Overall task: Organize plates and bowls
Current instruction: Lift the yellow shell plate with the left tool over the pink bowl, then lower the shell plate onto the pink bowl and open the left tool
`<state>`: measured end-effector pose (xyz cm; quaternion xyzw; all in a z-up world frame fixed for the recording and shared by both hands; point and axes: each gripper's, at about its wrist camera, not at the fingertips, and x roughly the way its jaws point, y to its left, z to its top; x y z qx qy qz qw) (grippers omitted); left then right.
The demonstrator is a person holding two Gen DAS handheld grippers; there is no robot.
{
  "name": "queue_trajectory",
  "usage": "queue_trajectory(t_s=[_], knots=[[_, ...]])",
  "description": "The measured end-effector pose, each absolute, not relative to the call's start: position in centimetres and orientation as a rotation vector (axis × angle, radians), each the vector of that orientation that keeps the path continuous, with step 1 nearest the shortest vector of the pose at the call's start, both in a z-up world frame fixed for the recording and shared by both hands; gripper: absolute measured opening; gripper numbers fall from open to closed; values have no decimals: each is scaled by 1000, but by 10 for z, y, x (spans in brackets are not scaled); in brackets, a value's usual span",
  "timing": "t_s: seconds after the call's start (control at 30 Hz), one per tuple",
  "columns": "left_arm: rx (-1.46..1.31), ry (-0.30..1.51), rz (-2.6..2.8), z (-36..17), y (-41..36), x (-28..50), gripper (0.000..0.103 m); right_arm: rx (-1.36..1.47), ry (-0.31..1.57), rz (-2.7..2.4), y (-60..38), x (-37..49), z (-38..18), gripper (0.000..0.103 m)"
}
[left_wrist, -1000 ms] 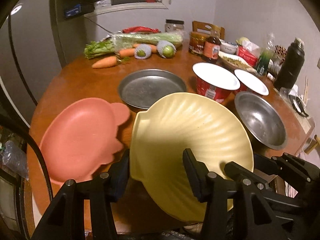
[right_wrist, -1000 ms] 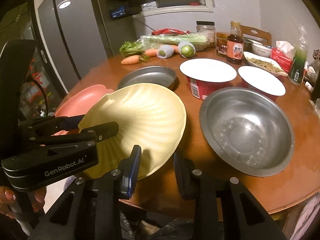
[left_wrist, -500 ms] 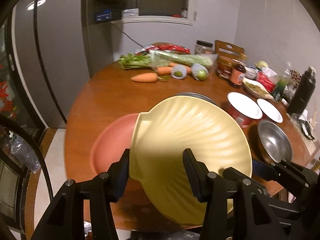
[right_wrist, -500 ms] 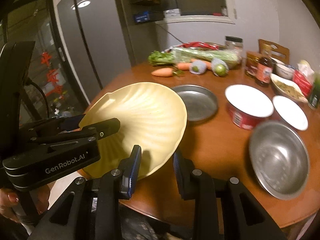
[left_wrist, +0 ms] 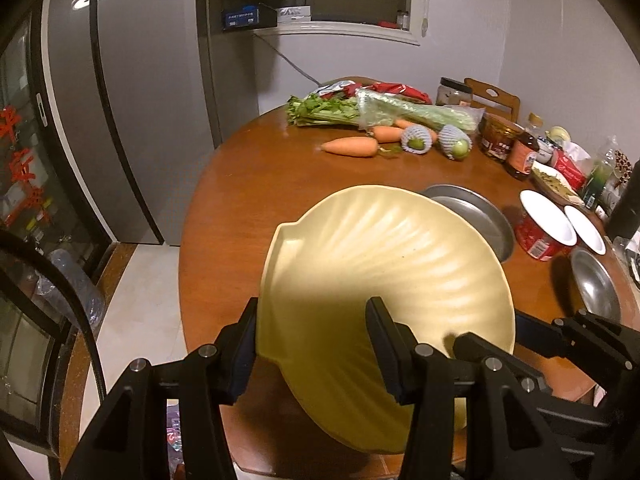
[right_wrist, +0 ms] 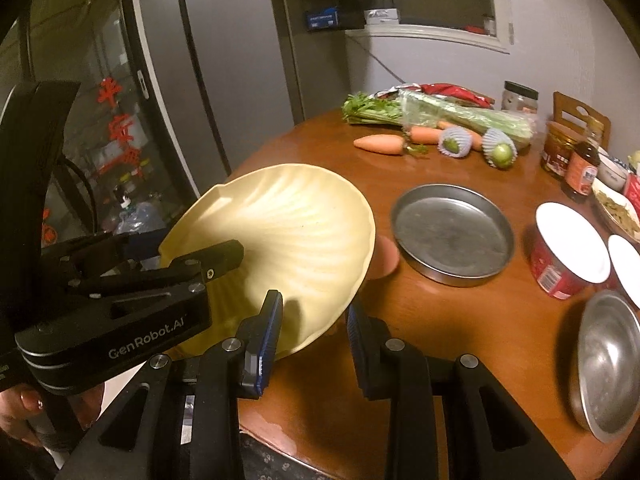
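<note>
A yellow shell-shaped plate (left_wrist: 384, 272) is held tilted above the table's near left edge; it also shows in the right wrist view (right_wrist: 288, 240). My left gripper (left_wrist: 312, 328) is shut on its near left rim. My right gripper (right_wrist: 314, 320) is shut on its near right rim. The pink plate is almost wholly hidden under the yellow one; only a sliver (right_wrist: 386, 258) shows. A flat metal pan (right_wrist: 452, 234), a steel bowl (right_wrist: 610, 364) and two red bowls with white lids (right_wrist: 568, 246) stand on the table.
The round wooden table (left_wrist: 256, 184) carries carrots (left_wrist: 350, 147), celery, netted fruit, jars and sauce bottles (left_wrist: 522, 156) along its far and right sides. A grey fridge (left_wrist: 132, 100) stands to the left, beyond the table edge.
Both grippers have carried the yellow plate up and to the left, over the pink plate. The pink plate has become covered. The view has pulled back from the table.
</note>
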<state>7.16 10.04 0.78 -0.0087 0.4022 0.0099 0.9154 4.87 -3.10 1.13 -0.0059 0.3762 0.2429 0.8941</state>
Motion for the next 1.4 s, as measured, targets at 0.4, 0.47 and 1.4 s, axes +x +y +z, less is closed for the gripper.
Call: queue_trajectory(t_s=[0.4,0.47,1.4], knots=[[-6,867,6,-8,115,94,52,-12,833,501,-15,64,-3,35],[1,870,6,-9,115,97,52,-4,840,502,-14,67,-5,35],[46,895,15,-17,116,120,52,-21,870,525,-9,71,-12,37]])
